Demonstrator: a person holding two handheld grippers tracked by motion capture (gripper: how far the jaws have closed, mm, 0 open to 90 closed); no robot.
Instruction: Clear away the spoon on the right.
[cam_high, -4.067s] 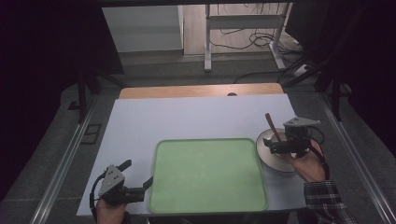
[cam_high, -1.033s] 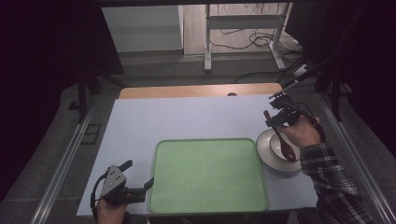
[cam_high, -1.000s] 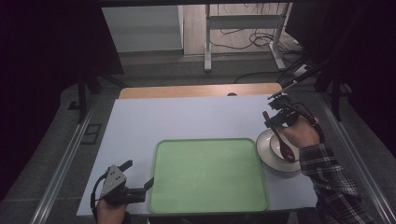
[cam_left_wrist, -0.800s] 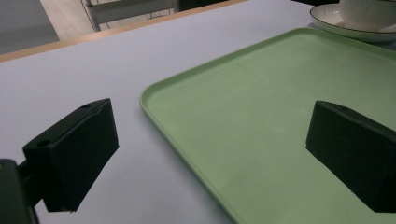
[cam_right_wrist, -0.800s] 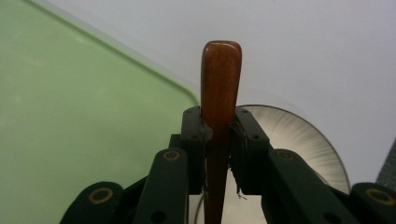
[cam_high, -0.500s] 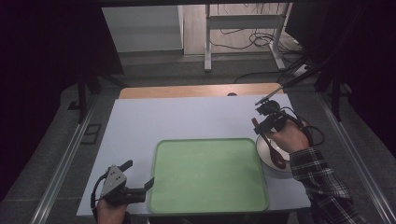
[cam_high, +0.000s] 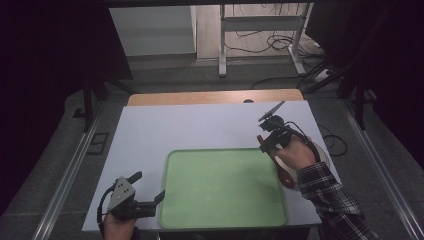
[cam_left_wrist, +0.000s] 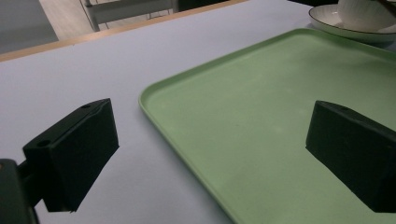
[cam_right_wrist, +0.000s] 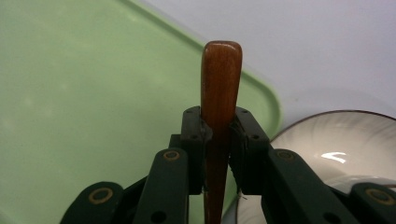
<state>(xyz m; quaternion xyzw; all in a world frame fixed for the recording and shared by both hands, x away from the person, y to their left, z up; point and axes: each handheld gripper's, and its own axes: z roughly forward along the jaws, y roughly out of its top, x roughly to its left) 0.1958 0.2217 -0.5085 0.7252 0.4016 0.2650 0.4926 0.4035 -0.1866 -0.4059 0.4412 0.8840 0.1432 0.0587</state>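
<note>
My right gripper (cam_high: 266, 144) is shut on a brown wooden spoon (cam_high: 285, 174) and holds it over the far right corner of the green tray (cam_high: 222, 200). In the right gripper view the spoon's rounded handle end (cam_right_wrist: 221, 79) sticks out past the closed jaws, above the tray's edge (cam_right_wrist: 93, 93). A white bowl with a dark rim (cam_right_wrist: 345, 140) lies just to the right. My left gripper (cam_high: 150, 189) rests open at the table's near left, its jaws straddling the tray's left edge (cam_left_wrist: 187, 126).
The white bowl sits on a plate (cam_left_wrist: 345, 28) right of the tray, partly hidden under the person's hand and plaid sleeve (cam_high: 325, 190). The white table top (cam_high: 200, 125) stretches behind the tray. A wooden strip (cam_high: 215, 96) runs along the far edge.
My right gripper has lifted the spoon away from the bowl and carried it left, to the tray's far right corner. The left gripper has stayed put.
</note>
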